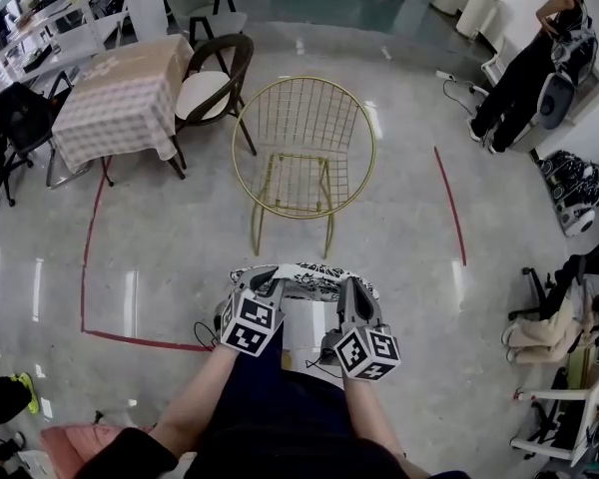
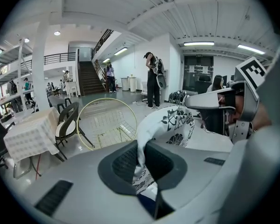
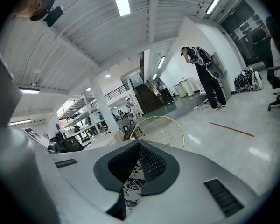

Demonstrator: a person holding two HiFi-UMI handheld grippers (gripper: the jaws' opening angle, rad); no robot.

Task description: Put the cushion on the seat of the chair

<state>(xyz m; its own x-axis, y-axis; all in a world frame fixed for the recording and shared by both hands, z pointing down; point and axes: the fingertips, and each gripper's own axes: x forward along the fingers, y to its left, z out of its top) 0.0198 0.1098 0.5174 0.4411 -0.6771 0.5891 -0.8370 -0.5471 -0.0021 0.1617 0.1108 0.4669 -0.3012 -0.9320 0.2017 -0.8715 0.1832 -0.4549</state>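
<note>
Forearms reach forward side by side; left tool [image 1: 263, 277] and right tool [image 1: 351, 291] each pinch the floral cushion [image 1: 305, 271] edge

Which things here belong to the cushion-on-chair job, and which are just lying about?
Job: patterned cushion, gold wire chair, left gripper and right gripper, both shut on the cushion.
Lying about: checked-cloth table, dark chair, red floor tape, standing person.
</note>
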